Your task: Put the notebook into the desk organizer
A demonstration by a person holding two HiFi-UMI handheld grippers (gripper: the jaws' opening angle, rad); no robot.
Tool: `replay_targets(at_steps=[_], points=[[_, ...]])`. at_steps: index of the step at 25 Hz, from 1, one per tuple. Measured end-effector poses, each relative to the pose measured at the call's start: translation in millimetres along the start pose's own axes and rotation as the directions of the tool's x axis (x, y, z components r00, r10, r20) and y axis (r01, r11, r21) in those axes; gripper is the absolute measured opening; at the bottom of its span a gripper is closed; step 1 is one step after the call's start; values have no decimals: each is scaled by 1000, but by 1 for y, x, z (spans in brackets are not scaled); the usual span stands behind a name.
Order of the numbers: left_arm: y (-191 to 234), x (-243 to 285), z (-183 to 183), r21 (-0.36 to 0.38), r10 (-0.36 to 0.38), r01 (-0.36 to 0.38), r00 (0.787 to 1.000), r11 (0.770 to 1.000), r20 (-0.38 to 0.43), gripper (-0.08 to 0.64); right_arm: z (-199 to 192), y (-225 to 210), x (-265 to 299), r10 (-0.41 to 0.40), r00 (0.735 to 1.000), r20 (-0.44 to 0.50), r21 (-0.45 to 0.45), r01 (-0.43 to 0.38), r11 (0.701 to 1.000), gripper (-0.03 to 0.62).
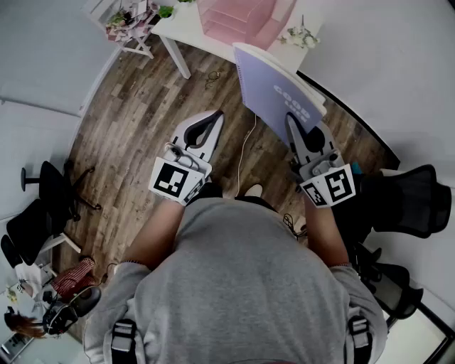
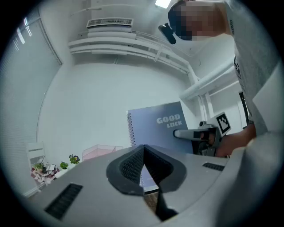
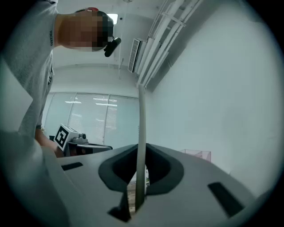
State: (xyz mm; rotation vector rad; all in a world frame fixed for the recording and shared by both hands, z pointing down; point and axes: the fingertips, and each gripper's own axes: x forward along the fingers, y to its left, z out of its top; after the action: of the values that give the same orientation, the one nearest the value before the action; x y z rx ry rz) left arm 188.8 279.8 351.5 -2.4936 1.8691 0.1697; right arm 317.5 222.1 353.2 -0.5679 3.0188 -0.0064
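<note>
Right gripper [image 1: 292, 119] is clamped on the lower edge of the notebook [image 1: 274, 96], holding it upright in the air above the wood floor, well short of the white table [image 1: 181, 32].

That table carries the desk organizer [image 1: 234, 18], a pink see-through rack with stepped compartments. As far as the head view shows, its compartments hold nothing, though it is too far off to be sure.

The notebook is a broad, lilac, spiral-bound pad with a printed cover. In the right gripper view its edge [image 3: 141, 133] runs straight up from between the pressed jaws without sagging, so it looks stiff enough and light enough for one grip. A hold at one edge leaves a long free span that could swing or twist, and the smooth cover may slip. A grip near the middle of the bottom edge, away from the wire spine, seems safest.

The left gripper [image 1: 213, 117] hangs beside it with its jaws together on nothing.

A small flower sprig [image 1: 302, 35] lies just beside the organizer.
</note>
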Motion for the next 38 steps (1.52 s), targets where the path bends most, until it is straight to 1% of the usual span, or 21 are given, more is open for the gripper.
replay_targets(at_steps=[7, 18, 24, 30, 36, 38], points=[[-7, -1, 8, -2, 6, -6, 1000, 1000, 12, 20, 10, 6, -8, 17, 1000, 15, -10, -17, 1000, 37], [11, -3, 10, 10, 22, -22, 1000, 1000, 12, 20, 10, 14, 10, 45, 998, 32, 4, -45, 999, 38], [31, -8, 7, 7, 31, -31, 999, 999, 8, 20, 4, 16, 27, 32, 998, 45, 43, -33, 999, 38], [58, -16, 8, 16, 28, -28, 1000, 999, 4, 20, -2, 25, 53, 22, 999, 43, 51, -25, 998, 38], [91, -28, 10, 27, -8, 7, 1000, 1000, 16, 20, -5, 41, 87, 1, 999, 40, 38, -2, 999, 37], [104, -33, 13, 32, -20, 19, 999, 999, 32, 20, -6, 49, 98, -8, 999, 40, 32, 7, 999, 37]])
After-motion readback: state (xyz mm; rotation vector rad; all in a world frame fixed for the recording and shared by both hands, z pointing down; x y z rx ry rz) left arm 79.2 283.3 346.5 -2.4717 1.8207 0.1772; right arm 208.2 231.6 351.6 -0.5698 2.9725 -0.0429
